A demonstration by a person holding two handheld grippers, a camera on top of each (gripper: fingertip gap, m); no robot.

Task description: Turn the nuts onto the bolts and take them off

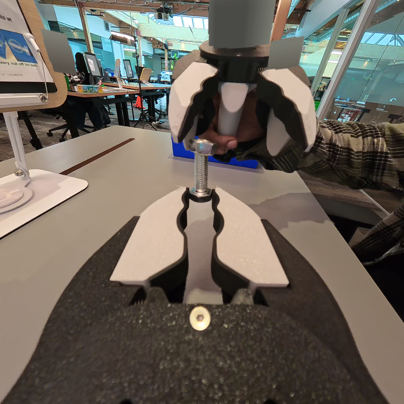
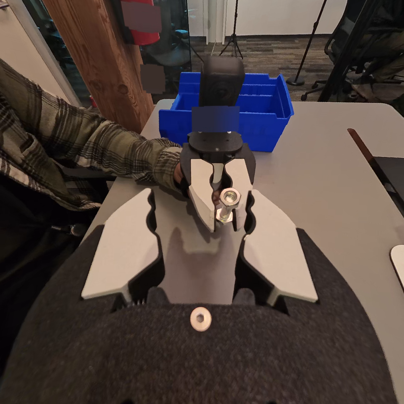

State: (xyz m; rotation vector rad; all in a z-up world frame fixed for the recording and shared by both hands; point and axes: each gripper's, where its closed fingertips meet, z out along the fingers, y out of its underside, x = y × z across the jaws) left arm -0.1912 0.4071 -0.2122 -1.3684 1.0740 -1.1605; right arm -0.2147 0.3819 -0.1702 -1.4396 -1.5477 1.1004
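The bolt [image 1: 201, 172] – your left gripper [image 1: 200, 193] is clamping its head, while your right gripper [image 2: 201, 209] is gaping wide, empty, around the nut [image 2: 230, 198].

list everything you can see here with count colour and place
bolt: 1, silver, upright, head clamped at left gripper's fingertips
nut: 1, silver, at bolt's top end
bin: 1, blue, far end of table
table: 1, grey
stand: 1, white, on table, carries a printed sheet
left gripper: 1, white fingers, shut on bolt
right gripper: 1, white fingers, open, around the nut
sleeve: plaid, green
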